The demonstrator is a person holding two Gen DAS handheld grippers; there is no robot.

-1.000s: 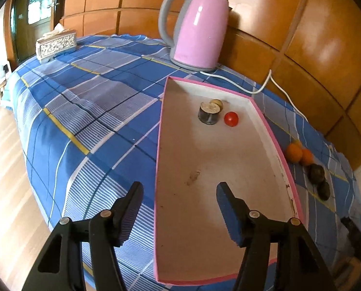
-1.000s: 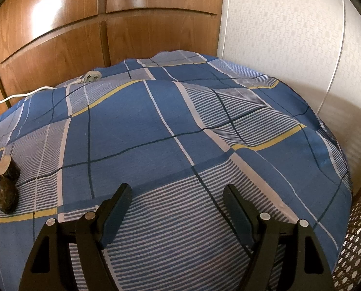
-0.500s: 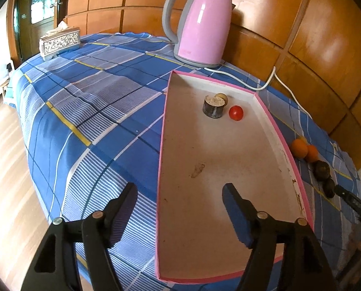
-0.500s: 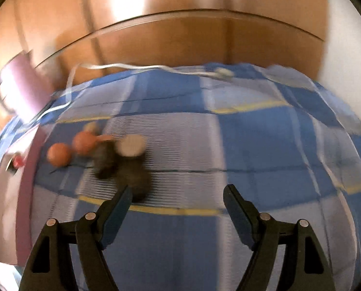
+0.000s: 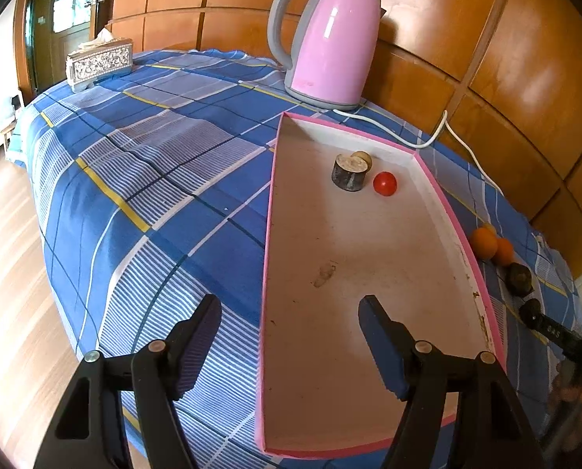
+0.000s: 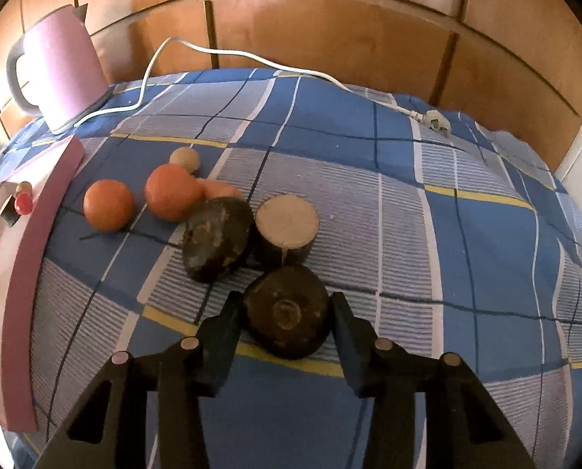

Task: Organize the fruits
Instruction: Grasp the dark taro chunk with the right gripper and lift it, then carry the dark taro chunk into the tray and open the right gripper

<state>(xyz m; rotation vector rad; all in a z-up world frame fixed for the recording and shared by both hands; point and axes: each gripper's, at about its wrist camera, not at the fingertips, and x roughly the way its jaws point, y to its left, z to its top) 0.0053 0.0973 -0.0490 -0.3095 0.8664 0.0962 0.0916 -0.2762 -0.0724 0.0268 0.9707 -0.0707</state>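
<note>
The worktop (image 5: pixel 166 179), under a blue checked cloth, carries the pink-rimmed tray (image 5: pixel 269 234). The left gripper (image 5: pixel 289 336) straddles the tray's near left rim, one jaw outside over cloth, the other inside over bare floor; its jaws stand apart with nothing between them, a little wider than a second ago. Far ahead of them in the tray sit a dark stub (image 5: pixel 349 174), a tan ball (image 5: pixel 363 159) and a red fruit (image 5: pixel 385 183).

A second ago the right gripper (image 6: pixel 287 322) faced bare cloth with the fruits off at its left edge; it has since swung across, and its jaws are closing on a dark round fruit (image 6: pixel 287 308) that lies between them on the cloth. Whether the pads press yet I cannot tell. Just beyond the jaws lie another dark fruit (image 6: pixel 216 238) and a cut stub (image 6: pixel 287 226); further ahead to the left, two oranges (image 6: pixel 109 205).

So a pick is starting, likely bound for the tray.
</note>
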